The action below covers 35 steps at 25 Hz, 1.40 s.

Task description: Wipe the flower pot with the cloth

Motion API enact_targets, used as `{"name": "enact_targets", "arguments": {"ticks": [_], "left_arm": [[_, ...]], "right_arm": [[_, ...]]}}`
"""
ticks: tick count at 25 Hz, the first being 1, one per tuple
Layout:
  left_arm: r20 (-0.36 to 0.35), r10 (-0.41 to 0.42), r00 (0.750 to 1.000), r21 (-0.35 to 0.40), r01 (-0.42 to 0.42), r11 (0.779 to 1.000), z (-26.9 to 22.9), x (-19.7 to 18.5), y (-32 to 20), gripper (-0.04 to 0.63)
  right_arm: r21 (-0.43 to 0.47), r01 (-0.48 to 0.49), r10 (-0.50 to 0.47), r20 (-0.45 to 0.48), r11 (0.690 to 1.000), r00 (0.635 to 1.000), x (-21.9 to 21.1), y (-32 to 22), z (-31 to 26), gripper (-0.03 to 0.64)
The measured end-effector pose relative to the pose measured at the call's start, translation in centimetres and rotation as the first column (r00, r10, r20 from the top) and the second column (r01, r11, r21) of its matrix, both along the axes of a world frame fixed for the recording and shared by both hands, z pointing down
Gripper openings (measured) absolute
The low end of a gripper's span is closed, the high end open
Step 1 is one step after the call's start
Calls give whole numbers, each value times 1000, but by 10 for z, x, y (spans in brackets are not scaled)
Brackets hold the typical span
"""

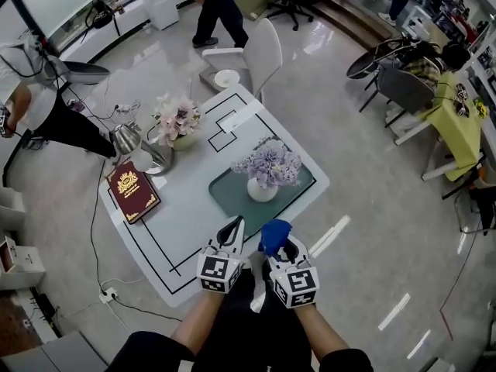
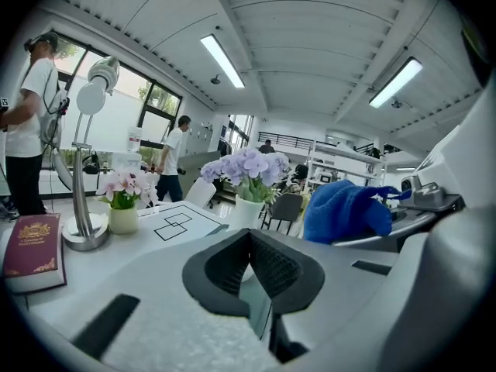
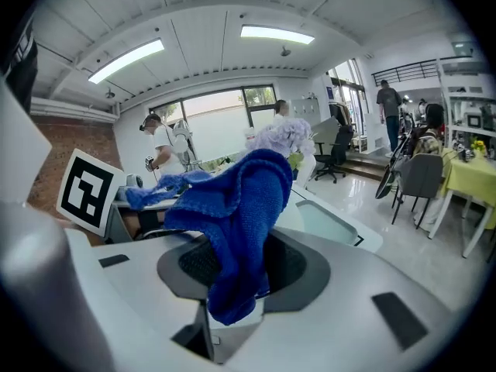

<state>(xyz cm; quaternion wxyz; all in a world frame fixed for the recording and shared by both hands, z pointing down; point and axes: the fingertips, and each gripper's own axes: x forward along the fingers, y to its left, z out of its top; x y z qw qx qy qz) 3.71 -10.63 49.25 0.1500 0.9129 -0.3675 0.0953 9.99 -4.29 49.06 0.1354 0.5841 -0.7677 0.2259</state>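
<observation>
A white flower pot (image 1: 262,190) with purple blooms stands on a green mat (image 1: 225,196) on the white table (image 1: 186,231). In the left gripper view the pot (image 2: 248,210) is straight ahead. My right gripper (image 1: 280,244) hovers at the table's near edge, shut on a blue cloth (image 1: 274,233). The bunched cloth (image 3: 240,208) hangs over its jaws in the right gripper view and hides most of the pot. My left gripper (image 1: 232,229) is beside it on the left, shut with nothing in it, and the cloth (image 2: 345,210) shows to its right.
A second pot of pink flowers (image 1: 179,136), a silver desk lamp (image 1: 132,139) and a red book (image 1: 133,191) sit on the table's left part. A white chair (image 1: 252,56) stands behind the table. People stand at the far left and back.
</observation>
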Motion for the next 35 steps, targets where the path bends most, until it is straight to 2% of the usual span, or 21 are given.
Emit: {"name": "enact_targets", "arguments": {"ticks": [6,10,18,27,31,35], "left_arm": [[16,-108,994,-7,108,994,9,-11,-21,6],[34,-198,980,-21,199,980,12,-19,-25,6],[11,-293,956,-11,293,956,18,-14,-43,6],[13,-287,958,7,287,958,35,-25,-57,6],[2,-318,948,-49,318,947,45,-39,-54,6],[18,-317,948,-73,317,946,56,-45,-50,6]], "right_arm": [[-39,108,-106,52,993,993,-7,-32,28,130],[-62,168,-162,83,984,983,-10,-47,35,130],[-93,267,-262,56,959,963,-9,-72,59,130],[-89,245,-239,79,965,968,-18,-101,77,130],[-136,197,-179,133,971,975,-18,-103,96,130],[-176,156,-125,176,972,977,-18,-109,111,130]]}}
